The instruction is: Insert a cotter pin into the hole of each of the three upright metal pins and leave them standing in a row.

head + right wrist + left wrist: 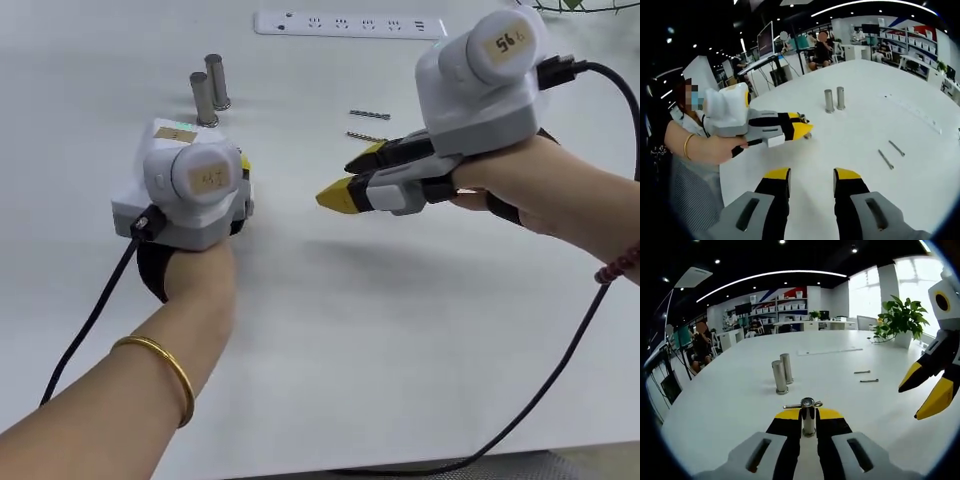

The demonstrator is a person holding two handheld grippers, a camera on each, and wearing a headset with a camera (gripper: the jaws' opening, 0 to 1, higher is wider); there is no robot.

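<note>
The left tool (809, 416) is clenched on one upright metal pin (808, 424), low on its shank, with a cotter pin (802, 404) already through the hole at its top. To the right of that pin the right tool (812, 175) hovers above the bench (730, 405), jaws spread and empty. Beyond it, slightly left, two bare pins (779, 376) stand together. Beyond it to the right lie two loose cotter pins (869, 381): thin, light, likely fiddly off a flat surface, best pinched at the looped head. The steel pins look smooth and heavy; grip below the hole.
</note>
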